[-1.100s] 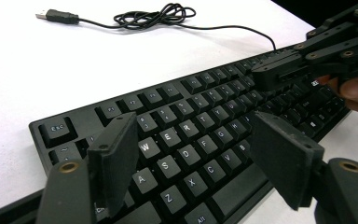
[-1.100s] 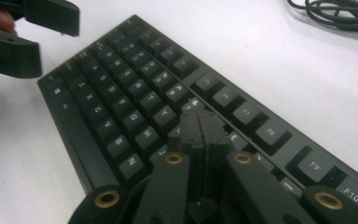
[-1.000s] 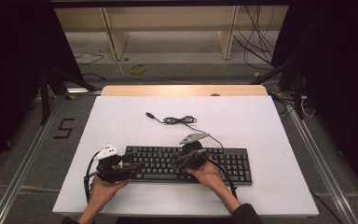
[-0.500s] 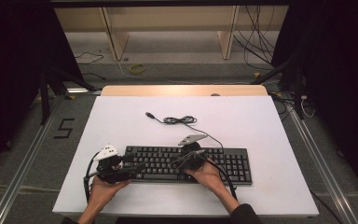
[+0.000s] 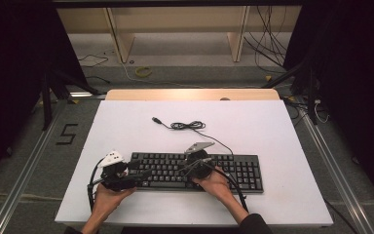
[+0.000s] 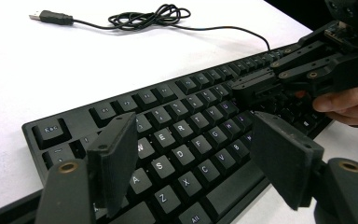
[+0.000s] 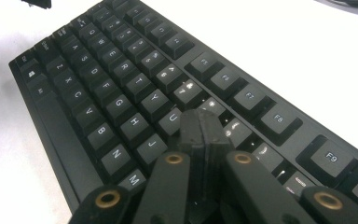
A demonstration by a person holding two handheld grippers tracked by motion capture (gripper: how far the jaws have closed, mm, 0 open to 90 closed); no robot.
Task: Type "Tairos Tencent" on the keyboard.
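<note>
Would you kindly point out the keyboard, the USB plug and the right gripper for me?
keyboard [image 5: 243, 168]: high view, on the number pad at its right end.
USB plug [image 6: 46, 17]: left gripper view, on the plug's black body.
right gripper [image 7: 204, 128]: right gripper view, on its closed jaw tips.

White table [image 5: 272, 131]; wooden shelf [image 5: 175, 29] beyond; yellow ring [image 5: 143, 71] on floor.

**Keys lost behind closed tongs**

The right tongs [image 7: 203, 133], pressed together, cover the keys beside U on the keyboard [image 7: 121, 88]. Its right end runs off the right gripper view's edge. Key legends are too small to read from the high view.
</note>
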